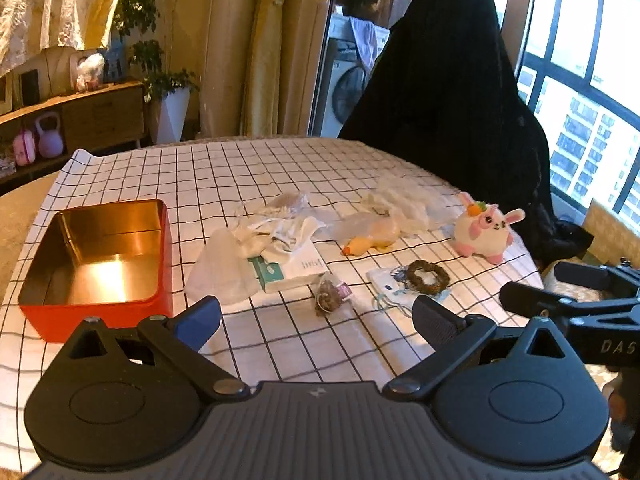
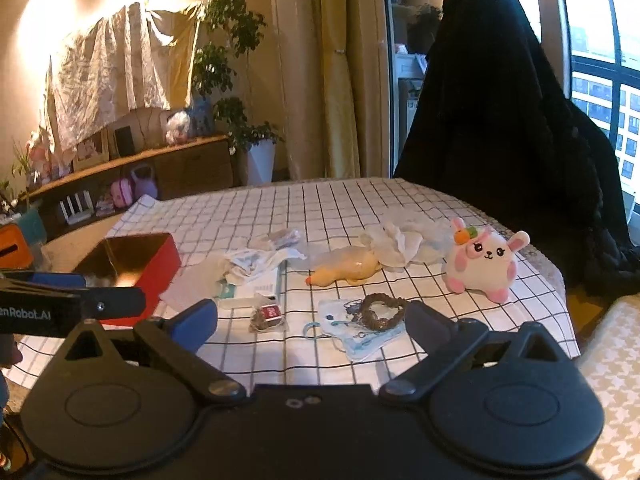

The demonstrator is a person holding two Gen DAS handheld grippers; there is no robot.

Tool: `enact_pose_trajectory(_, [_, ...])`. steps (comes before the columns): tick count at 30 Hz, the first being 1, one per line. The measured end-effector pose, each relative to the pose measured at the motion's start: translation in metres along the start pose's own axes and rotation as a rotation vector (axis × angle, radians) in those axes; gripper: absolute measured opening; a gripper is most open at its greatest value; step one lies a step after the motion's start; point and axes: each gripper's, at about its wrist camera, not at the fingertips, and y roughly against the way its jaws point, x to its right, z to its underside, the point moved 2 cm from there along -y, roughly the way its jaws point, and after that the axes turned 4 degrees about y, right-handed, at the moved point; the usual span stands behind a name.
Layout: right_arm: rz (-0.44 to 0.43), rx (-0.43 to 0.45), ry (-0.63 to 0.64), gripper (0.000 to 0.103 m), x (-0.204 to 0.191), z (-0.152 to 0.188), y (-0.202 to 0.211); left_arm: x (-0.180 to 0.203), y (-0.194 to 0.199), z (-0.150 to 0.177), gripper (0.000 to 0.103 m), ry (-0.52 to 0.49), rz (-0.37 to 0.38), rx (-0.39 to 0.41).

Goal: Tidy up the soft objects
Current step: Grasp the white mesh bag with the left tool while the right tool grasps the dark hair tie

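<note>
A red tin box (image 1: pixel 96 264) with a gold inside stands open and empty at the table's left; it also shows in the right wrist view (image 2: pixel 136 268). A white and pink bunny plush (image 1: pixel 486 228) (image 2: pixel 484 264) sits at the right. A yellow duck toy (image 1: pixel 370 242) (image 2: pixel 348 268), white cloths (image 1: pixel 280 228) (image 2: pixel 256 260), a tea bag (image 1: pixel 330 294) (image 2: pixel 268 316), a brown scrunchie (image 1: pixel 428 276) (image 2: pixel 382 312) on a face mask (image 2: pixel 356 336) lie between. My left gripper (image 1: pixel 316 320) is open and empty above the near table edge. My right gripper (image 2: pixel 312 326) is open and empty.
The table carries a white grid-pattern cloth (image 1: pixel 280 168). A chair draped in black fabric (image 1: pixel 448 80) stands behind the table at the right. More white crumpled cloth (image 1: pixel 404 204) lies behind the duck. A tissue pack (image 1: pixel 292 268) lies under the cloths.
</note>
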Motion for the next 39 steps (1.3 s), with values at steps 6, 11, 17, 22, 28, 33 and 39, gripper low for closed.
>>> enact_pose_trajectory(6, [0.005, -0.038, 0.019, 0.098, 0.02, -0.011, -0.033, -0.004, -0.044, -0.017, 0.103, -0.044, -0.021, -0.02])
enact_pose_trajectory(11, [0.026, -0.082, 0.035, 0.093, 0.039, -0.009, -0.063, -0.017, -0.083, -0.022, 0.103, -0.046, -0.085, -0.048])
enact_pose_trajectory(17, [0.043, -0.138, 0.049, 0.086, 0.061, -0.004, -0.094, -0.028, -0.119, -0.024, 0.102, -0.045, -0.149, -0.069])
enact_pose_trajectory(22, [0.039, -0.2, 0.05, 0.082, 0.072, 0.001, -0.123, -0.034, -0.145, -0.028, 0.102, -0.056, -0.185, -0.075])
enact_pose_trajectory(28, [0.026, -0.244, 0.061, 0.082, 0.075, 0.004, -0.148, -0.052, -0.164, -0.031, 0.095, -0.036, -0.215, -0.115])
enact_pose_trajectory(33, [0.009, -0.275, 0.083, 0.078, 0.072, 0.007, -0.164, -0.06, -0.178, -0.036, 0.086, -0.037, -0.223, -0.129])
enact_pose_trajectory(39, [0.032, -0.29, 0.078, 0.071, 0.078, 0.008, -0.175, -0.069, -0.192, -0.04, 0.067, -0.03, -0.243, -0.144])
